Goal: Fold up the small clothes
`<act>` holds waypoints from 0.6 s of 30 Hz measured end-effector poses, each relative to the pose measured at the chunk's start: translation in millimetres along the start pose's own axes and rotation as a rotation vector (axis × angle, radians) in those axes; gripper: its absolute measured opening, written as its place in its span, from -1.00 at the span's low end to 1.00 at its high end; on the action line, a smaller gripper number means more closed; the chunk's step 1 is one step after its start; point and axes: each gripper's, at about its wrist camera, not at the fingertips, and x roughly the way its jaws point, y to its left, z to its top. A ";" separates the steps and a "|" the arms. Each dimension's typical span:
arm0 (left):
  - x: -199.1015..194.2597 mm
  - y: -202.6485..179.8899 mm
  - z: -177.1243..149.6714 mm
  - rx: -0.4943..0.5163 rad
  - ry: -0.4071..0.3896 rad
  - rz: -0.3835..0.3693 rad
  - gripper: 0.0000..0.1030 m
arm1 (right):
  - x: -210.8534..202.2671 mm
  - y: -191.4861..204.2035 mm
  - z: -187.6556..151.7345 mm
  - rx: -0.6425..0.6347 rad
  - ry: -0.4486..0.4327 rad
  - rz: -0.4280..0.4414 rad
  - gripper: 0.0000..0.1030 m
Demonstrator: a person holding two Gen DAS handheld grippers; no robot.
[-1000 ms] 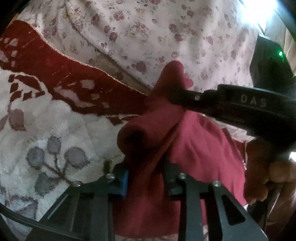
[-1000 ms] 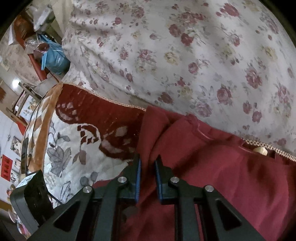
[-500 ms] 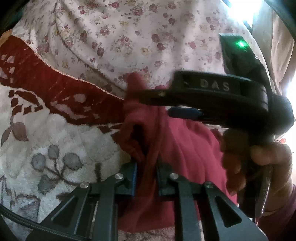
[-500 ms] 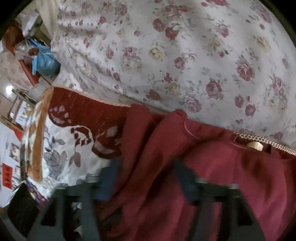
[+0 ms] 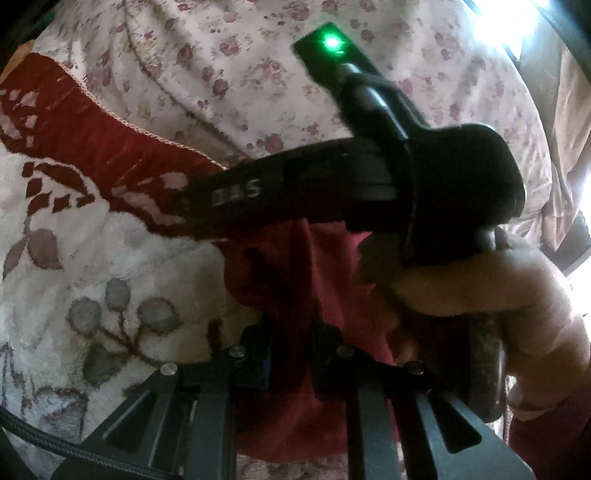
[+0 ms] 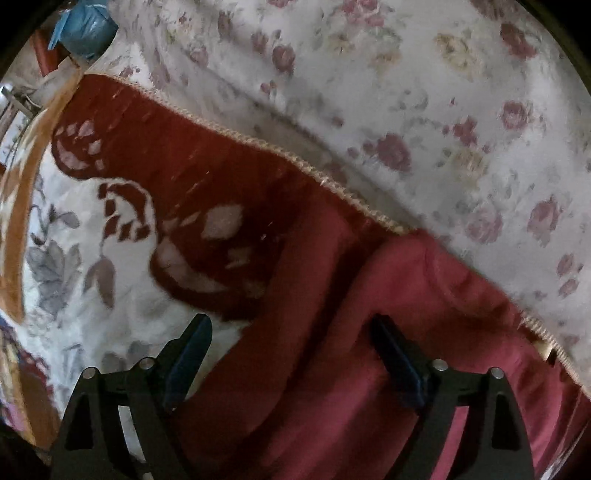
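Blue fingers [image 5: 260,363] of the left gripper [image 5: 291,354] pinch a bunched fold of the red garment [image 6: 369,332]; the right gripper [image 6: 291,354] hangs spread wide above it, gripping nothing. Beyond, the garment lies on the patterned blanket [image 6: 122,266], near the floral sheet [image 6: 424,92].

Garment [image 6: 424,332]: dark red knit cloth, matt, soft, smooth face with a stitched seam line. Blanket [image 6: 122,295] under it: thick plush pile, fuzzy, matt, woven red-and-white pattern, corded beige edge trim. Floral sheet [image 6: 443,92] behind: thin flat-woven cloth, matt, printed. Left gripper [image 5: 291,347] and right gripper [image 6: 291,350]: matt black plastic frames, bright metal screw heads, blue rubbery-looking pads. Blue bag [image 6: 85,29]: shiny plastic film, crinkled.
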 end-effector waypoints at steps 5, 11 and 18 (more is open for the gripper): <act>3.6 2.3 -1.9 -0.004 0.018 0.035 -0.64 | -13.6 -20.3 -8.7 0.046 -0.079 0.031 -0.28; 7.7 2.8 -4.3 -0.005 0.023 0.079 -0.11 | -29.5 -31.3 -19.8 0.048 -0.135 0.060 -0.39; 16.1 6.0 -3.9 -0.009 0.036 0.088 0.27 | -43.7 -36.7 -24.6 0.063 -0.175 0.059 -0.39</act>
